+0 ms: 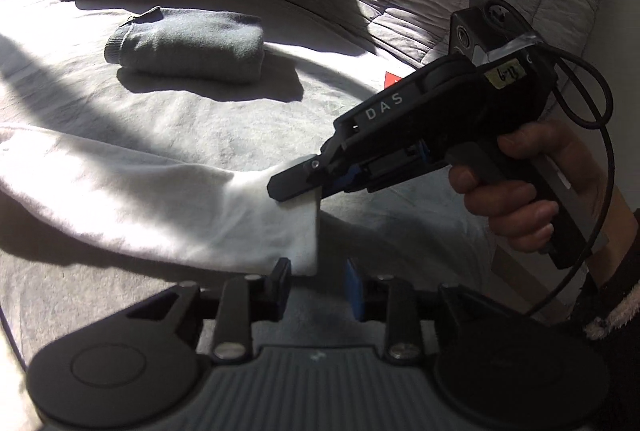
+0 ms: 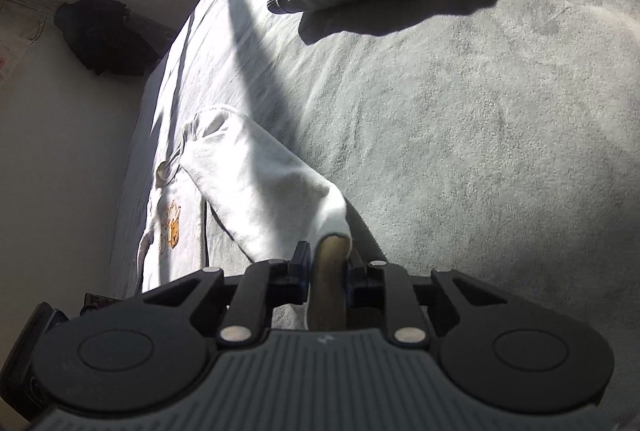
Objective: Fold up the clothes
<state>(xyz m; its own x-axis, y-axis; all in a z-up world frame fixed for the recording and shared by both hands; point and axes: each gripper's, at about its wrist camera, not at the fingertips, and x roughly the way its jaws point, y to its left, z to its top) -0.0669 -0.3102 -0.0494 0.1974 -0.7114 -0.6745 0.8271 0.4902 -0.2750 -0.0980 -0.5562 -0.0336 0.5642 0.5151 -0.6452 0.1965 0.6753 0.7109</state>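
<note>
your right gripper (image 1: 298, 187) was clamped on the hem corner of the white garment (image 1: 160, 199), which sat just left of centre in the left wrist view, and in the right wrist view its jaws stood close together with that white edge pinched at the bottom centre. your left gripper (image 1: 316, 271) sat at the bottom centre of its own view with its jaws apart, the lower end of the same hem lying between or just ahead of them; you had not closed on it, as far as that view showed. from both grippers the garment ran away along one long axis: toward the left edge of the left wrist view, and toward the upper left in the right wrist view, where its printed part lay near the bed's (image 2: 480, 151) side. a folded grey garment (image 1: 188, 45) rested well apart, upper left. i judged the fold would carry this hem along that axis, with both hands equally near it.
</note>
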